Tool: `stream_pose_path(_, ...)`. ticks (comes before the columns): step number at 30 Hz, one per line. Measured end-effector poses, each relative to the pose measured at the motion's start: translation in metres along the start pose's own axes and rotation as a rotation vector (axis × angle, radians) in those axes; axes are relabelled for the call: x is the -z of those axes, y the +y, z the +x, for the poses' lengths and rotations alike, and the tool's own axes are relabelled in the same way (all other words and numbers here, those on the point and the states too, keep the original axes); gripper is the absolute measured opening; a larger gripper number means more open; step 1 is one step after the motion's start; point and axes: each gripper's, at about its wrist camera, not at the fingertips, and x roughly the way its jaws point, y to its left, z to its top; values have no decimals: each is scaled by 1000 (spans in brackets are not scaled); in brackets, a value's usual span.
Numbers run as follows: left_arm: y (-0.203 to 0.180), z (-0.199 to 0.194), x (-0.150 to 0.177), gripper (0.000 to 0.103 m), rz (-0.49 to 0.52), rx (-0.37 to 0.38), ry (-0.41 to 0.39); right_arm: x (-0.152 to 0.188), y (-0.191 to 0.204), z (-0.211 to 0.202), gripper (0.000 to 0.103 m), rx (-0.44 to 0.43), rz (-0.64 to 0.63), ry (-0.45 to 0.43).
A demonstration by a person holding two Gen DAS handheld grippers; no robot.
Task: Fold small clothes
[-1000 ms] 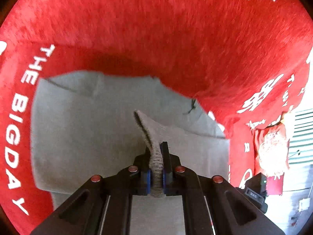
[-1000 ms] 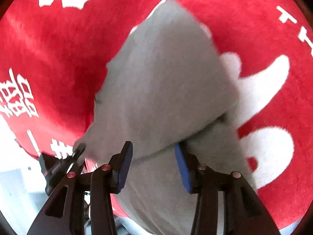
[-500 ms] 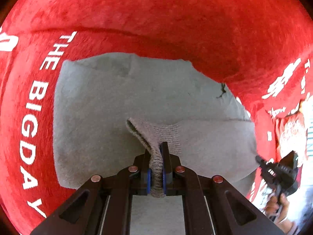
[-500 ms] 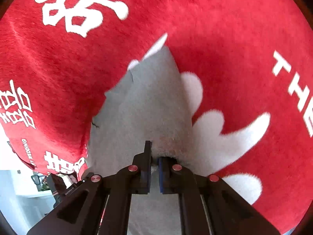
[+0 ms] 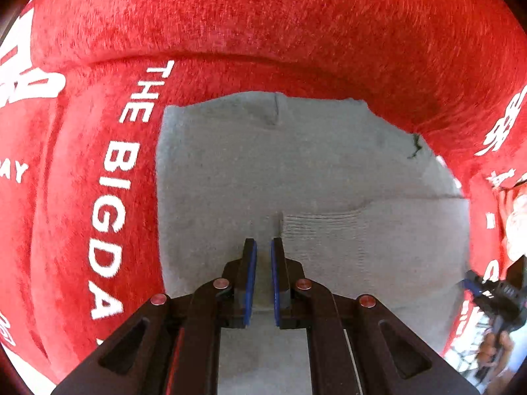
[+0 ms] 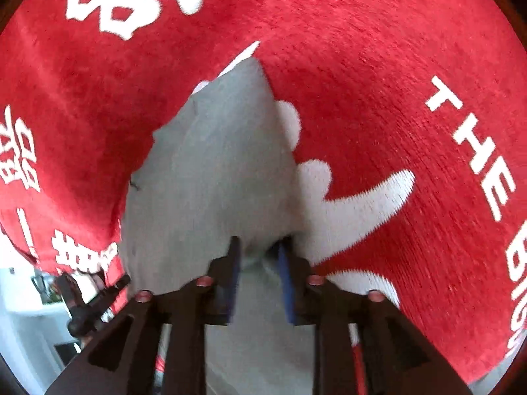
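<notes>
A small grey knit garment (image 5: 296, 171) lies on the red cloth, folded over itself, with a ribbed cuff (image 5: 322, 227) lying flat on top. My left gripper (image 5: 262, 247) hovers just above the garment beside the cuff, its jaws slightly apart and holding nothing. In the right wrist view the same garment (image 6: 214, 171) stretches away from my right gripper (image 6: 258, 247), whose jaws stand apart over the near edge of the fabric with nothing pinched between them. The other gripper shows at the edge of each view (image 5: 494, 296) (image 6: 89, 299).
A red plush cloth (image 5: 263, 33) with white lettering "THE BIG DAY" (image 5: 115, 184) covers the table. White shapes and characters are printed on it in the right wrist view (image 6: 346, 204). The cloth's edge and the room beyond show at lower left (image 6: 29, 296).
My left gripper let go of the ribbed cuff, which now lies flat on the garment. My right gripper was open, shut on the fabric edge, and has opened again.
</notes>
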Motion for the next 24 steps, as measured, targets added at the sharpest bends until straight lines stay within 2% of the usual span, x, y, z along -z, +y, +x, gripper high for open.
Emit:
stream_pose_path(2,3,-1,-1,9,-12,30,18,4,5,-5,45,8,-27,1)
stream_pose_path(6,-16,9,-2,9,-2,92,50,8,11,-3,45,-5,-38,15)
stream_pose_path(11,-30,13,-2,10,22,57,59,12,17,3,46,-33,-42,32)
stream_pose_path(13,-33,15,-1,55,33,14,65,13,21,7,45,-32,-57,39)
stream_pose_path(14,-33,14,0,87,32,-6,58,15,24,9,45,-34,-63,44)
stream_pose_path(15,-34,11,2,88,31,-32,27,15,26,10,45,-37,-66,47)
stream_pose_path(20,-38,16,-1,86,51,-49,39,17,36,15,45,-35,-96,59)
stream_pose_path(21,-40,21,-2,72,55,-43,53,17,38,15,45,-34,-99,60)
stream_pose_path(22,-42,24,-2,63,62,-36,68,17,38,15,45,-35,-99,59)
stream_pose_path(23,-44,26,-2,42,74,-41,80,17,40,15,45,-37,-99,58)
stream_pose_path(24,-47,27,-1,16,94,-48,80,16,41,15,45,-38,-101,57)
